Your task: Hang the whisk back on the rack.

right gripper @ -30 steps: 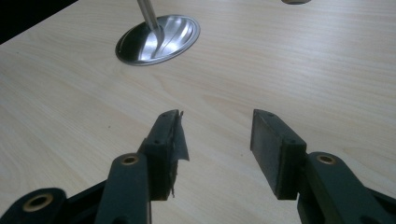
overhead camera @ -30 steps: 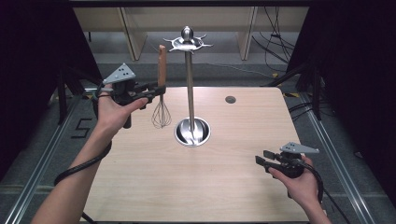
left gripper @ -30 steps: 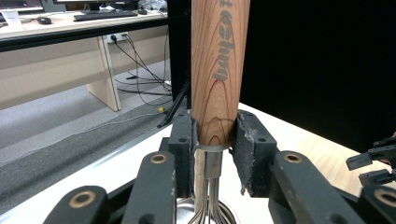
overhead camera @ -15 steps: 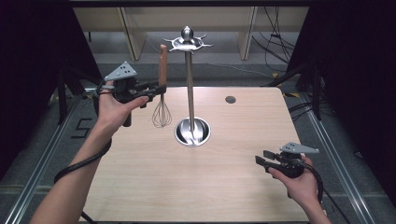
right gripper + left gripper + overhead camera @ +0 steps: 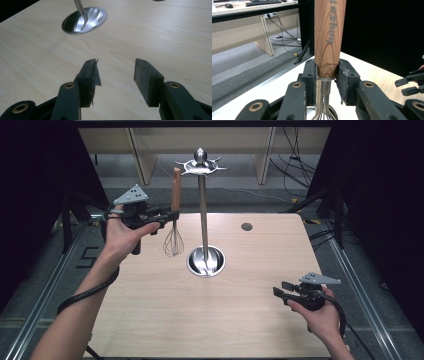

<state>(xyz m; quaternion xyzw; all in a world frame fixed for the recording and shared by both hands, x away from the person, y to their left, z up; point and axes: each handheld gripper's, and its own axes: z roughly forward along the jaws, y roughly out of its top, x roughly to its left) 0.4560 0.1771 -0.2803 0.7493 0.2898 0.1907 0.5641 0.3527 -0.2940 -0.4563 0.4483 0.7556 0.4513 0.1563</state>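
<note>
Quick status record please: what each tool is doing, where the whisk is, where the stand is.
left tool: shut on the whisk, pads clamped on the lower end of its wooden handle
whisk pose: upright, wire end down, held above the table, left of the stand
stand: metal pole on a round base at table centre, hook crown on top, nothing hanging on it
right tool: open, nothing between the pads, low over the table's near right corner
next step (guess): likely hang the whisk on a hook

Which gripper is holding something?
The left gripper: its jaws clamp the whisk by its wooden handle, upright beside the stand. The right gripper is open and holds nothing.
</note>
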